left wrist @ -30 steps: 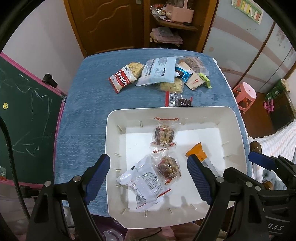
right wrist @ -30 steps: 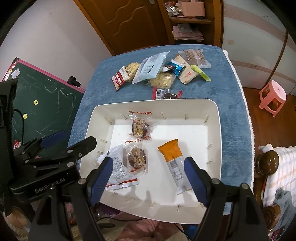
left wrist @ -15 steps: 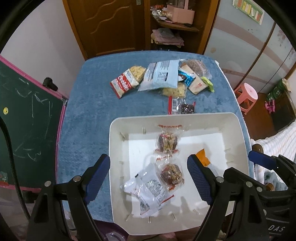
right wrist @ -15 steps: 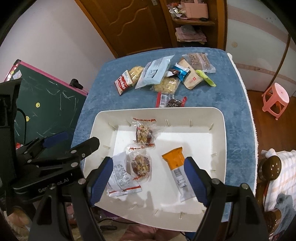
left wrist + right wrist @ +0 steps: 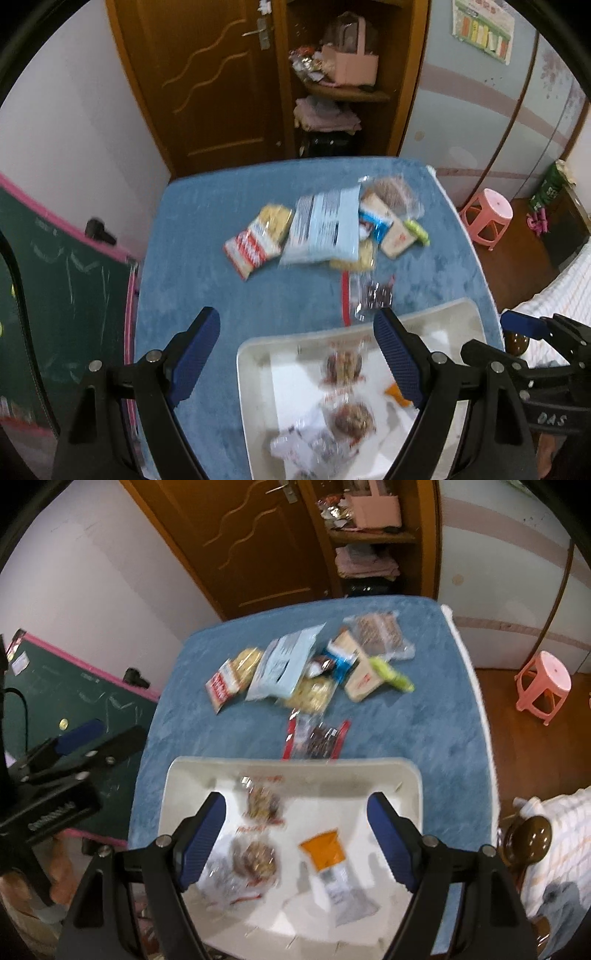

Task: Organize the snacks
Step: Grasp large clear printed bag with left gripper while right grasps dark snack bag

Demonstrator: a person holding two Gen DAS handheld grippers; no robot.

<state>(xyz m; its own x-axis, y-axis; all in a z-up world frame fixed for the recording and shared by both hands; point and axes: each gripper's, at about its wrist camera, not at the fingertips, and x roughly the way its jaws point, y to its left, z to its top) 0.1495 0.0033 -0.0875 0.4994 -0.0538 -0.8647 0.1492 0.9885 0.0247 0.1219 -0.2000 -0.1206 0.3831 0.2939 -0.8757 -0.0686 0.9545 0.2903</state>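
Observation:
A white tray (image 5: pixel 255 373) (image 5: pixel 177 786) sits at the near edge of a blue-covered table (image 5: pixel 207 280). In it lie two clear nut packets (image 5: pixel 260 805), a white wrapper (image 5: pixel 221 882) and an orange-topped bar (image 5: pixel 327 856). Beyond the tray, a heap of snacks lies on the cloth: a red-and-white bag (image 5: pixel 255 245), a pale blue pouch (image 5: pixel 325 225), a tan packet (image 5: pixel 362 675), a green stick (image 5: pixel 391 674) and a red-edged dark packet (image 5: pixel 317 740). My left gripper (image 5: pixel 297 362) is open and empty above the tray's left rim. My right gripper (image 5: pixel 297 843) is open and empty above the tray.
A green chalkboard with a pink frame (image 5: pixel 55 280) stands left of the table. A wooden door and shelf (image 5: pixel 332 74) are behind it. A pink stool (image 5: pixel 543 683) stands on the floor to the right, with striped bedding (image 5: pixel 554 834) near it.
Both grippers have tilted up and moved towards the far side of the table, so the tray now sits lower in each view and the snack heap is nearer. The jaws stay open.

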